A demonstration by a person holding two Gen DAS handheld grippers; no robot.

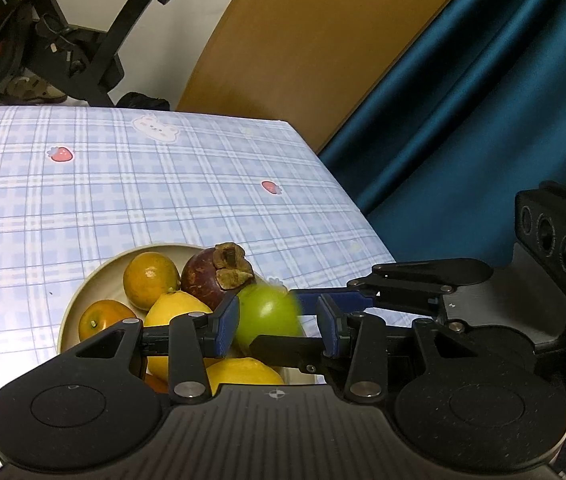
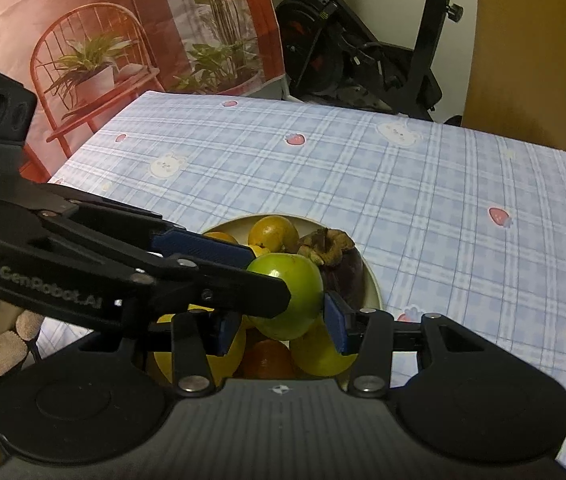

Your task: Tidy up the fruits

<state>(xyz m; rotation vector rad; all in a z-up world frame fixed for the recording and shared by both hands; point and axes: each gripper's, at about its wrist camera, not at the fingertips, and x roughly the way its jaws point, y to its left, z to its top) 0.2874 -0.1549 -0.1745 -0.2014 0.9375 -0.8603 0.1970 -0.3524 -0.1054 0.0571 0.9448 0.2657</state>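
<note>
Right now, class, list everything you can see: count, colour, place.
green fruit: one, green, raised over the bowl
oranges: three, orange, in bowl
lemons: two, yellow, in bowl
mangosteen: one, dark purple, in bowl
bowl: one, cream, on tablecloth
tablecloth: one, blue plaid, covering table
exercise bike: one, black, behind table
curtain: one, teal, beside table
left gripper: black, blue pads, around green fruit
right gripper: same, around green fruit
gloved hand: one, beige, holding left gripper

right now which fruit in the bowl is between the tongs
The green apple, the only green fruit. It sits atop the pile in the bowl, with both tongs closed around it; the oranges, lemons and dark mangosteen lie untouched.
</note>
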